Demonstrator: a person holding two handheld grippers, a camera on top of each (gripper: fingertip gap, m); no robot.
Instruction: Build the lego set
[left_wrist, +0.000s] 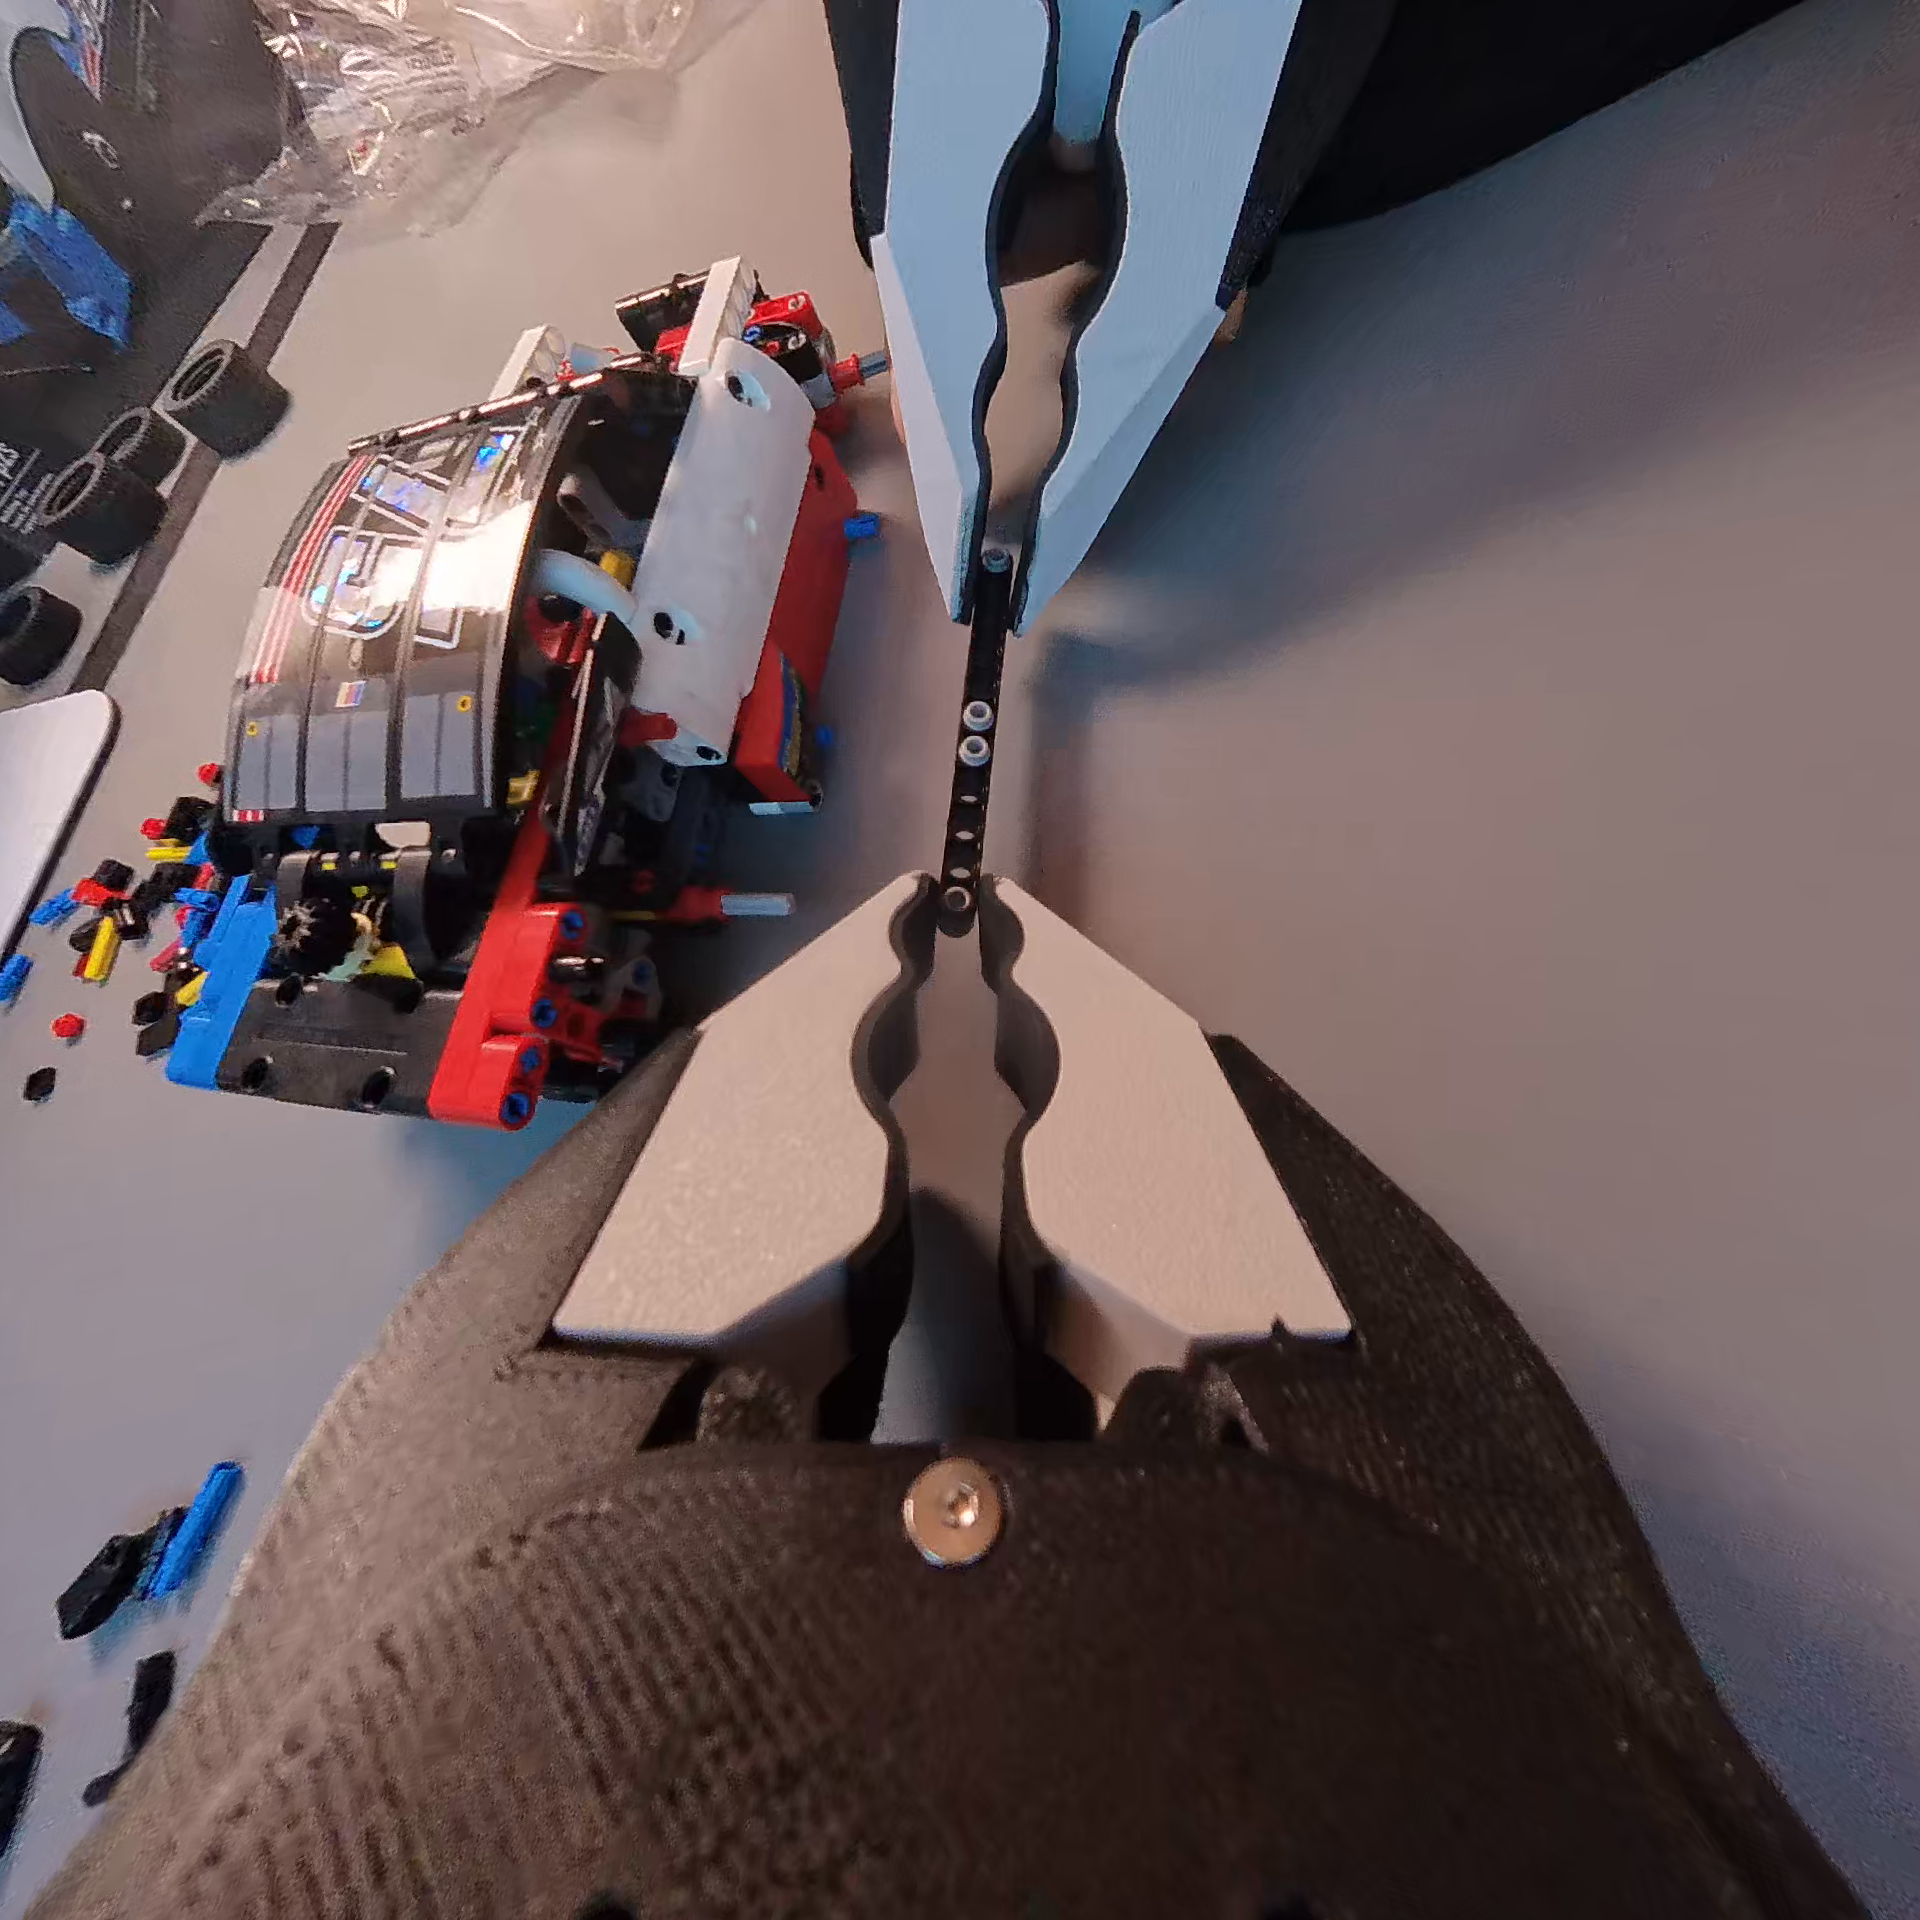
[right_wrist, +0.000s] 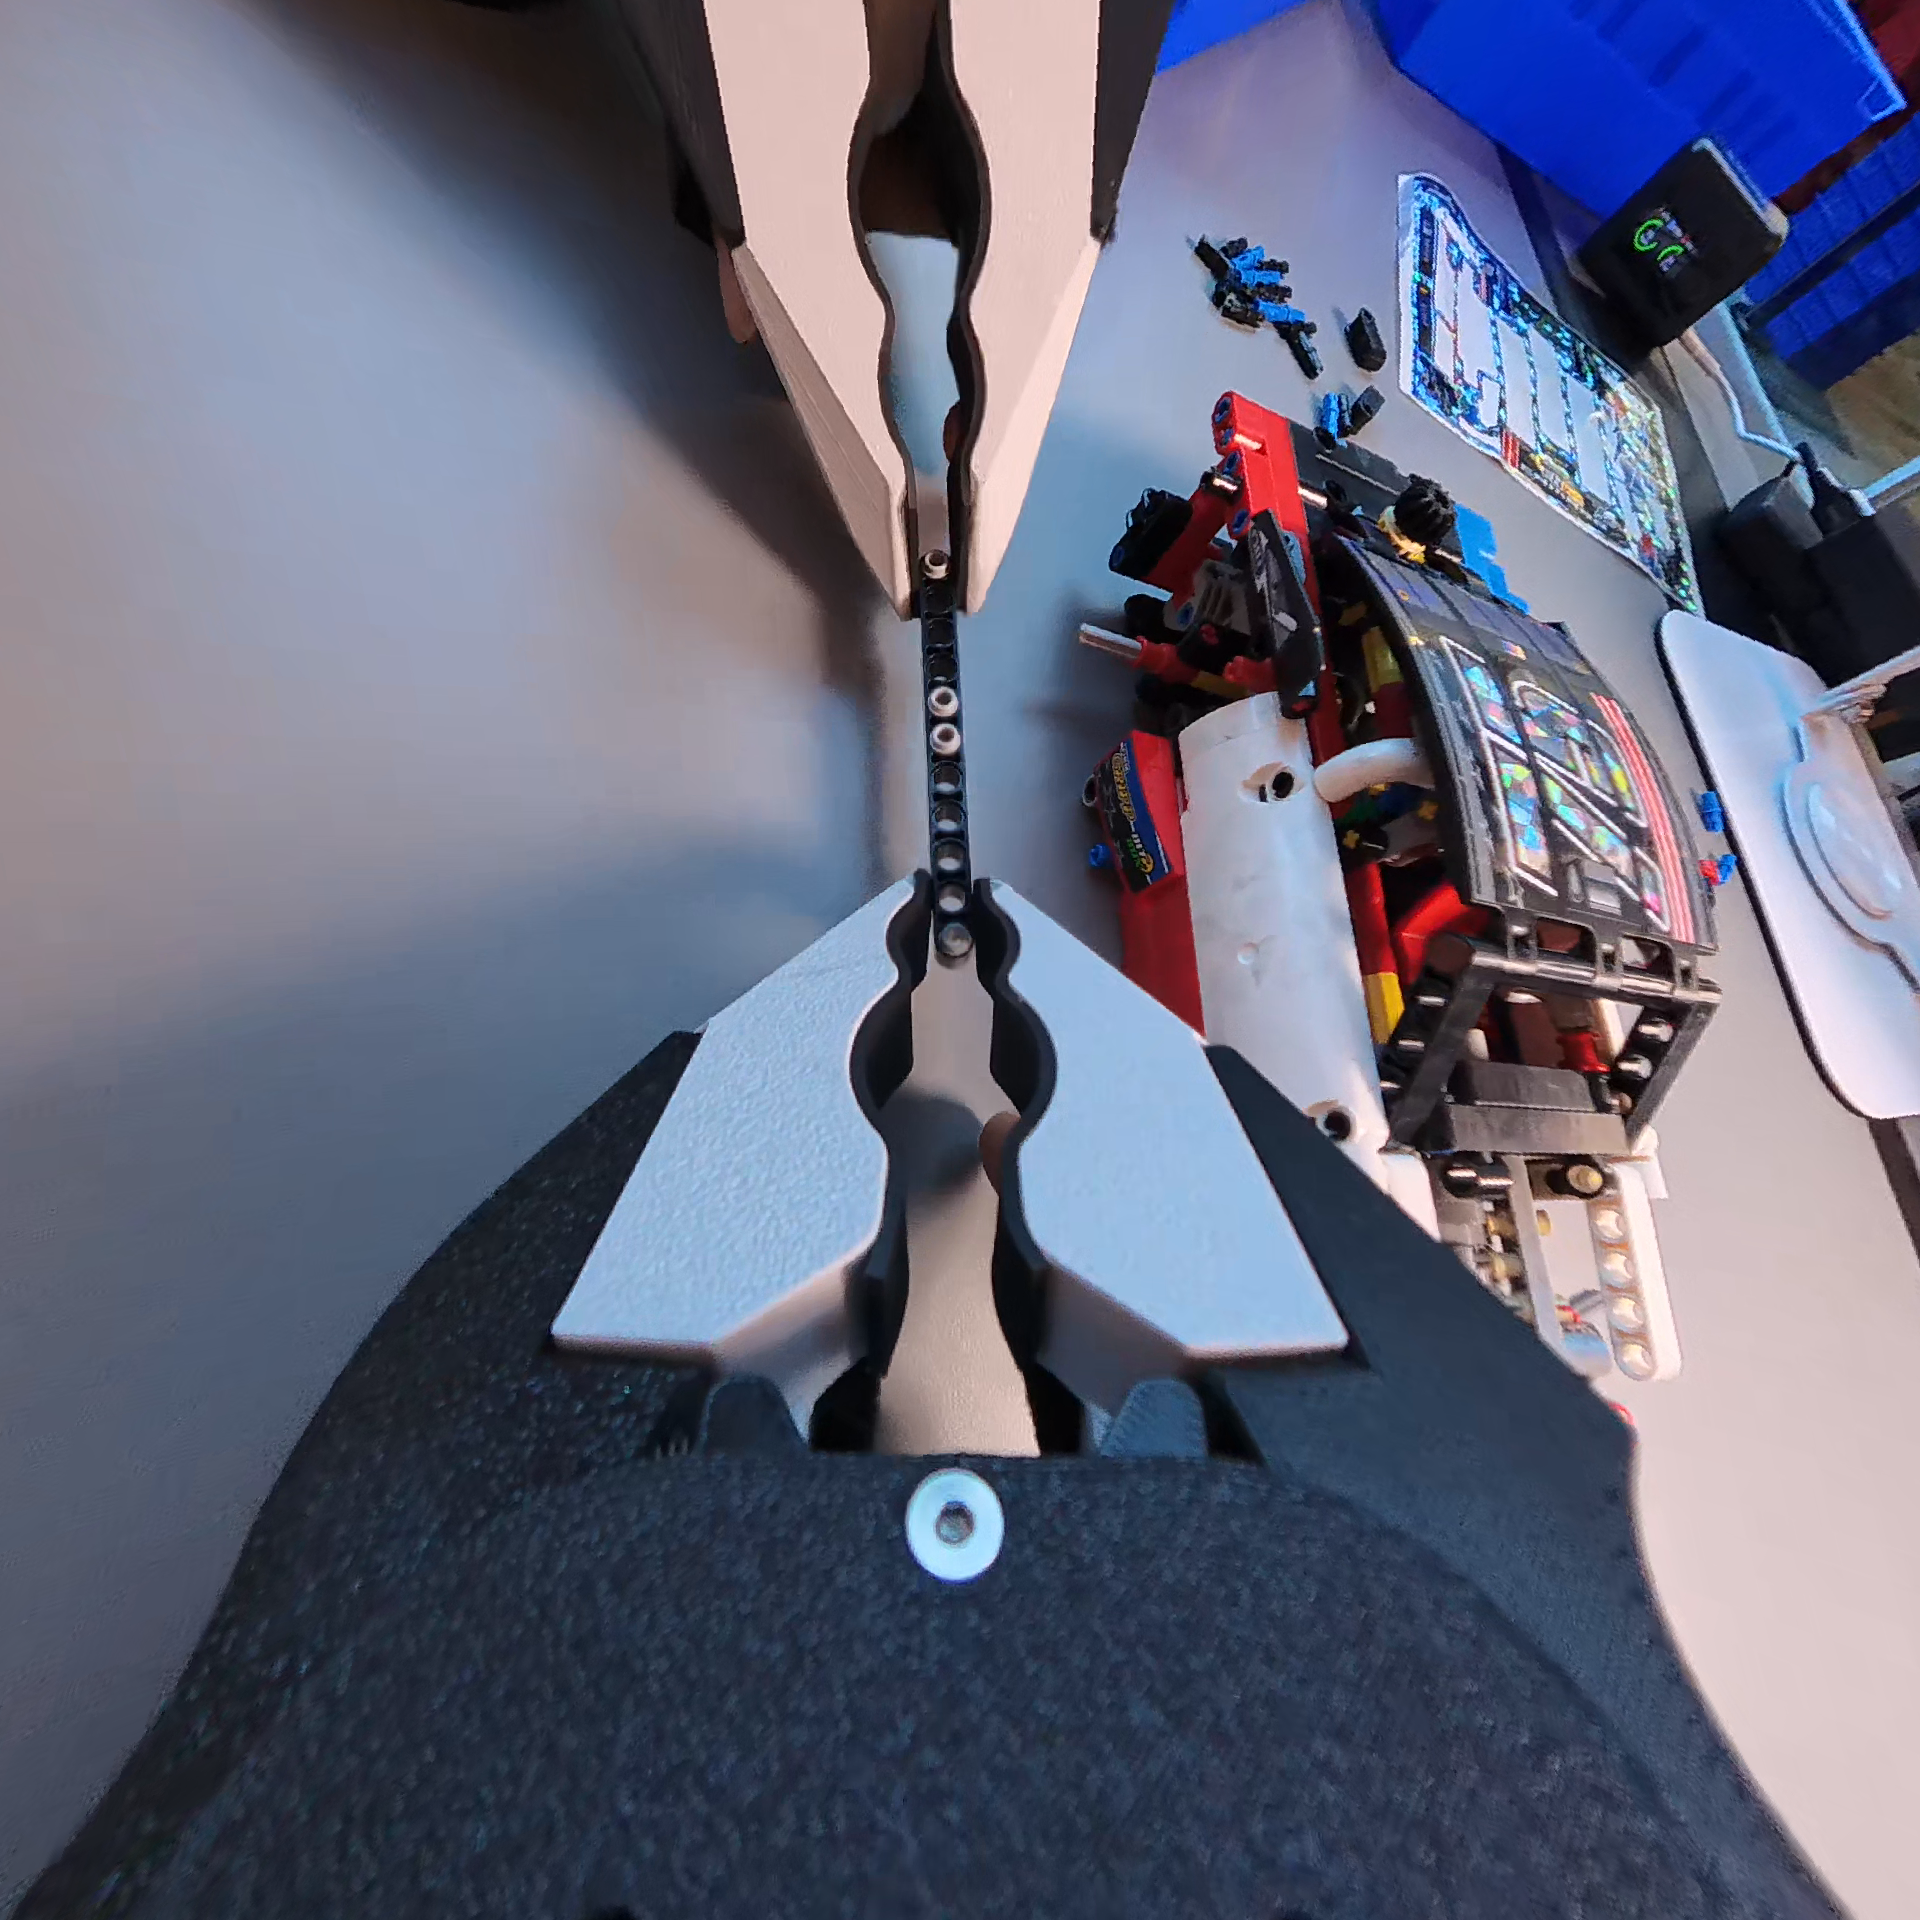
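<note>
A long black beam with holes (left_wrist: 975, 738) carries grey pins and hangs above the grey table. My left gripper (left_wrist: 956, 906) is shut on its near end. My right gripper (left_wrist: 995, 582) faces it and is shut on the far end. In the right wrist view the same black beam (right_wrist: 945, 758) runs from my right gripper (right_wrist: 951, 920) to the left gripper (right_wrist: 938, 569). The part-built car (left_wrist: 499, 727), red, white, blue and black with a curved black roof, lies on the table left of the beam. In the right wrist view the car (right_wrist: 1403, 831) lies to the right.
Small loose bricks (left_wrist: 114, 914) lie left of the car. Black tyres (left_wrist: 156, 447) and a clear plastic bag (left_wrist: 436, 94) are at the back left. In the right wrist view a sticker sheet (right_wrist: 1538, 384), blue bins (right_wrist: 1662, 83) and a white tray (right_wrist: 1787, 852) stand beyond the car.
</note>
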